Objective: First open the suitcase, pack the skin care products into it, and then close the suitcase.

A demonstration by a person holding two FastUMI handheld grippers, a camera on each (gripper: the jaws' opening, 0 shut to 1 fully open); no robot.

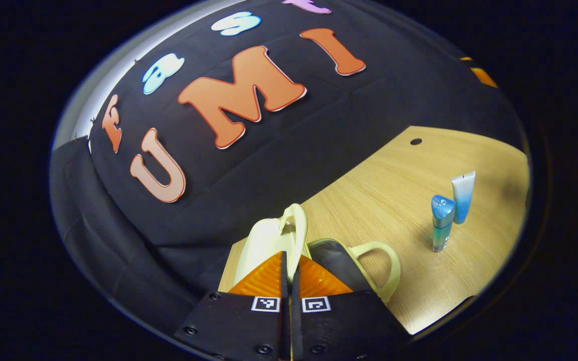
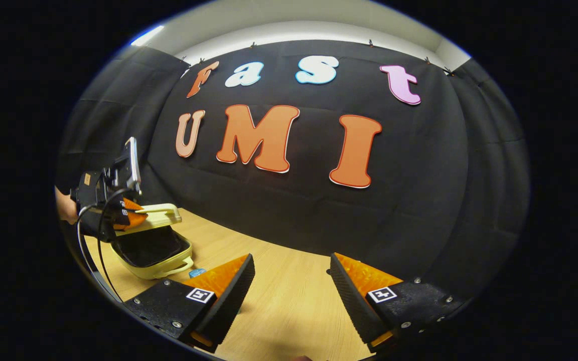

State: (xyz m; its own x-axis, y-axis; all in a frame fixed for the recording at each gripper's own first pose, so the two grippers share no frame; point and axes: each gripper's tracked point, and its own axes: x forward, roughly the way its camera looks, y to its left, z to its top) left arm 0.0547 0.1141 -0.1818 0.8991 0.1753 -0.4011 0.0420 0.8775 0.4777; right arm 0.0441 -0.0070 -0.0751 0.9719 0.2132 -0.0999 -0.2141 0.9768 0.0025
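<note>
Light wood-grain tabletop (image 2: 289,301) fills the lower part of both views; a small dark round hole (image 1: 416,141) sits near its far edge in the left gripper view. Black cloth wall (image 2: 419,190) hangs behind the table, creased, clipped along its top edge. Side panels of the same black cloth (image 2: 113,100) flank it. Above, pale off-white wall strip (image 2: 309,20), with a bright light streak (image 2: 146,35) at upper left.

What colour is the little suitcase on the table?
Pale yellow suitcase, dark inside; the right gripper view shows it best.
</note>
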